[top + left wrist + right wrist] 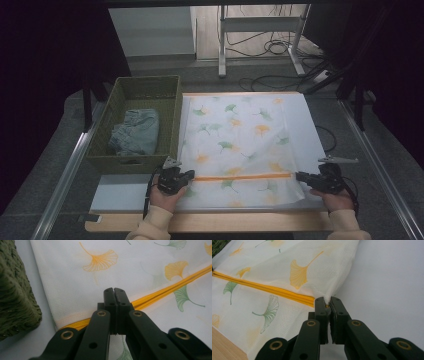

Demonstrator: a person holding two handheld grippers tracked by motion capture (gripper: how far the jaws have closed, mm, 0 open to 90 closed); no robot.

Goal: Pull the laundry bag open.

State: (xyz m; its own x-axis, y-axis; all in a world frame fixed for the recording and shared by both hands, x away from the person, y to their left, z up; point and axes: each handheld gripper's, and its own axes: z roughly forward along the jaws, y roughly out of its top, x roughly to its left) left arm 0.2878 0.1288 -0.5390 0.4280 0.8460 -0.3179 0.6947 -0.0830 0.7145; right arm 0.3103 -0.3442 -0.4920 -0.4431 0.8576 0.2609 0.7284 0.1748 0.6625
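Observation:
A white mesh bag (240,135) printed with orange and green ginkgo leaves lies flat on the table. A yellow zipper (242,176) runs across its near part. My left gripper (191,175) sits at the zipper's left end. In the left gripper view that gripper (115,290) is shut, and the zipper (160,292) passes under its tips; I cannot tell whether it pinches anything. My right gripper (299,176) is at the zipper's right end. There the right gripper (327,300) is shut on the bag's corner (317,265), where the zipper (274,291) ends.
A green woven basket (170,85) stands left of the bag with a folded pale blue-grey garment (136,131) inside; its wall (15,295) is close to my left gripper. The white tabletop (125,192) has a wooden front edge (225,221). Cables lie on the floor beyond.

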